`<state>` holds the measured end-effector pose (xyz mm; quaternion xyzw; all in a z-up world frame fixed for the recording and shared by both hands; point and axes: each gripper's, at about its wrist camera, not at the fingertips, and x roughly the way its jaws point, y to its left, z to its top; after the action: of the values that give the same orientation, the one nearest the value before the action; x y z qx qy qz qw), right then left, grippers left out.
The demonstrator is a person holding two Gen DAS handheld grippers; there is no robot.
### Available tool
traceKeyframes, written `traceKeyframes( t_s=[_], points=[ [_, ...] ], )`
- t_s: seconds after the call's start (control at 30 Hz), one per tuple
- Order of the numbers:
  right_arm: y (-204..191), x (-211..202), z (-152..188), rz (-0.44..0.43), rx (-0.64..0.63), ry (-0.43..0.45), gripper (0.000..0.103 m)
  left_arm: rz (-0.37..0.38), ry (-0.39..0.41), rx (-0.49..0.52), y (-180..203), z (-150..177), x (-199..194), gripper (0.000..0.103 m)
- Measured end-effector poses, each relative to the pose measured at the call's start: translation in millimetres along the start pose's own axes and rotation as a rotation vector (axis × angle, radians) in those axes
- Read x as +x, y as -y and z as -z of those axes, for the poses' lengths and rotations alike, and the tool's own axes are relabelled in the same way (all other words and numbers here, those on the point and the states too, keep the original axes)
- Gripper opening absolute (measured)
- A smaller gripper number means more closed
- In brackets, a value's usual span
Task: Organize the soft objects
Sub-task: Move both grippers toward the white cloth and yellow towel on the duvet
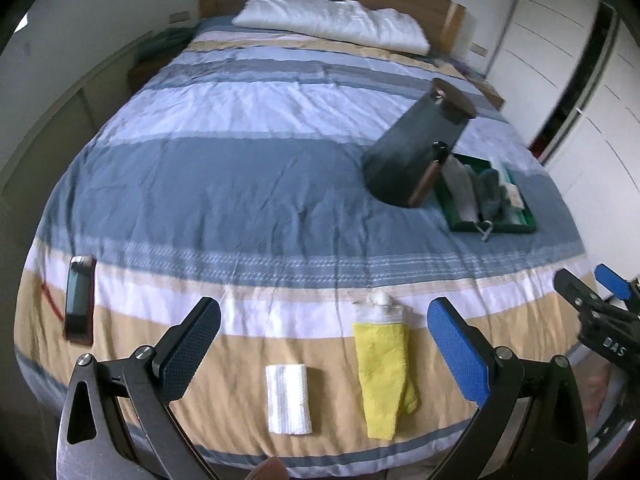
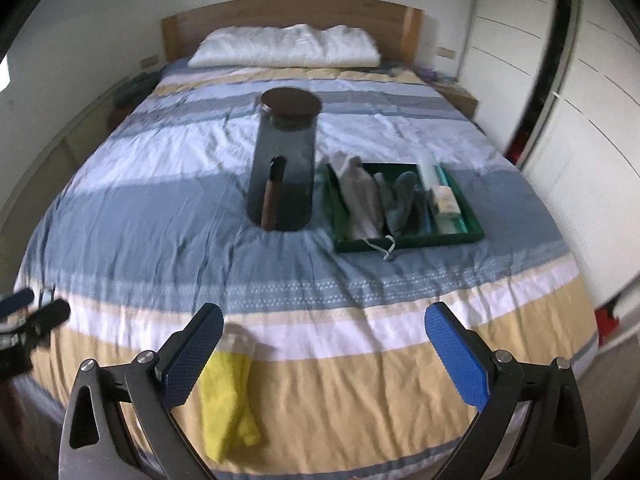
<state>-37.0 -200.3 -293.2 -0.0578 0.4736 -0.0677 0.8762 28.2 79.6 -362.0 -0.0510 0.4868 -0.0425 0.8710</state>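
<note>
We hold both claws spread wide and empty above the foot of the bed [image 1: 248,184]: the left gripper [image 1: 324,352] hangs over the tan stripe, the right gripper [image 2: 324,356] just beside it to our right.

The soft things we can count near us are three. One yellow cloth [image 1: 382,376] lies folded lengthwise on the tan stripe, between the left claw's fingers in that view and under the right claw's dark finger [image 2: 192,356] in the other. One white folded towel [image 1: 289,399] lies just beside it on the left, apart from it. One small clear bag of cotton balls [image 1: 380,308] touches the yellow cloth's far end.

We judge all three light and limp. The cloth should sag and unfold if pinched at a corner, so we would take it across the middle of the fold. The towel is thicker and should hold its shape better. The bag looks slippery, and its film may slide.

Further up stand one green tray [image 2: 408,242] already holding greyish cloth items, which we cannot count surely, and one dark lidded jar [image 2: 284,168]. One phone [image 1: 80,300] lies at far left
</note>
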Motion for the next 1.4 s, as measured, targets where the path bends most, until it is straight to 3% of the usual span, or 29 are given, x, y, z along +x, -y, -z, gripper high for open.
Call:
traceKeyframes(
  t_s=[0.17, 0.3, 0.5, 0.67, 1.03, 1.4],
  points=[
    [18, 13, 11, -0.097, -0.091, -0.042, 0.103, -0.117, -0.062, -0.060, -10, 35, 10, 0.101],
    [31, 23, 18, -0.121, -0.131, -0.061, 0.103, -0.183, -0.086, -0.120, -17, 51, 14, 0.101],
    [49, 33, 34, -0.063, 0.001, -0.090, 0.103, -0.164, -0.109, -0.005, -6, 49, 41, 0.101],
    [22, 48, 55, -0.070, 0.011, -0.142, 0.103, -0.128, -0.131, 0.035, -3, 51, 56, 0.101],
    [-16, 76, 70, -0.113, -0.065, -0.175, 0.103, -0.091, -0.207, -0.081, -16, 72, 89, 0.101],
    [-38, 88, 89, -0.175, -0.114, -0.196, 0.103, -0.097, -0.239, -0.072, -20, 95, 98, 0.101]
  ],
)
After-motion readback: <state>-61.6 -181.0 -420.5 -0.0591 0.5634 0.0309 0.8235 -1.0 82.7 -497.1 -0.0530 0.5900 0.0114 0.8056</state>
